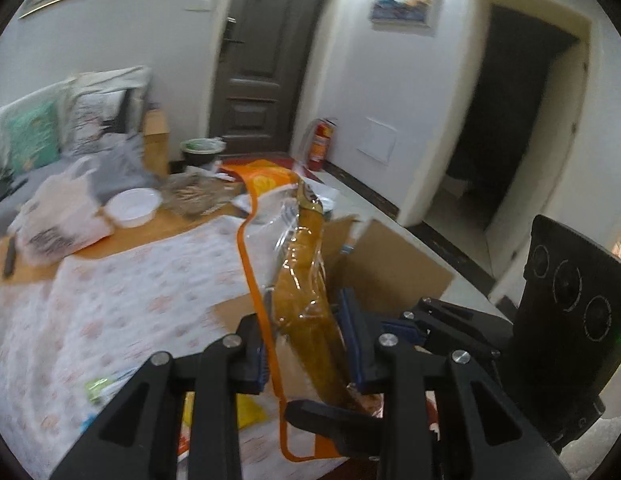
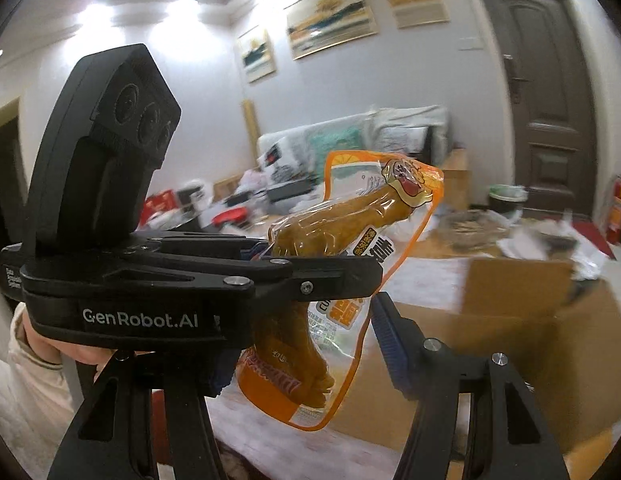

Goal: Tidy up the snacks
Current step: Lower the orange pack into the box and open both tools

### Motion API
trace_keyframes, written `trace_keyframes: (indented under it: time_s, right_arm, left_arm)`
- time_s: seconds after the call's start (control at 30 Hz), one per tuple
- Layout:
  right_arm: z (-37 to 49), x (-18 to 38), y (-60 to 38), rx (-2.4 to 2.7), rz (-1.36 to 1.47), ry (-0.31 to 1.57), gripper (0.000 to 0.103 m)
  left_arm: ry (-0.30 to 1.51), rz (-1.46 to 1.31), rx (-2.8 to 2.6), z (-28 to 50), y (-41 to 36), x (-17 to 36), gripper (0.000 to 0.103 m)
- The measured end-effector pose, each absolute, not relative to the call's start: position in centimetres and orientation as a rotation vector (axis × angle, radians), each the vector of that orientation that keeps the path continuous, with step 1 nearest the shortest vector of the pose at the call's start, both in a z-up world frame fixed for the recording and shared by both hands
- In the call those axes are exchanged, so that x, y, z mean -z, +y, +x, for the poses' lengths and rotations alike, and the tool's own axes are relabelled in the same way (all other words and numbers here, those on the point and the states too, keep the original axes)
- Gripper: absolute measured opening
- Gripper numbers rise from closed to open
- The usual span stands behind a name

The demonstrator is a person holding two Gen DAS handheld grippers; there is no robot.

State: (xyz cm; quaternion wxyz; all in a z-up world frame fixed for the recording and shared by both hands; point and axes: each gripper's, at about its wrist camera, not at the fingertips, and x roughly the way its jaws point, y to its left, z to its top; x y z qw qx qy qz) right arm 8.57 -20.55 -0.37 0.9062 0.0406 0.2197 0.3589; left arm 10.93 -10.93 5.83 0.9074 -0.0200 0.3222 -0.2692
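Left tongs squeeze the snack bag; right tongs stand apart (bag may slip, missing the box).

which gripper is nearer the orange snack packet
Left. The left gripper is shut on the orange snack packet, pads pressing its sides. The right gripper's fingers straddle the packet's lower end, with a clear gap at the right pad.

1 snack pkt, 1 cardboard box, 1 white bowl, 1 fire extinguisher, 2 grippers.
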Motion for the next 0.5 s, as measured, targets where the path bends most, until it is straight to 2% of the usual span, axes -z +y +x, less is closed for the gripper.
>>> trace_keyframes:
  time_s: [0.2,0.5]
  right_arm:
    - [9.5,3.2,-27.9,-0.641,0.158,0.500,0.057]
    - [11.6,7.0,-31.1,-0.579,0.177,0.584,0.057]
  left_arm:
    - [0.741,0.045,0.627,13.9,-18.9,-3.9,0.027]
    - [0.837,0.073,0.617,17.2,-22.7,-0.1,0.027]
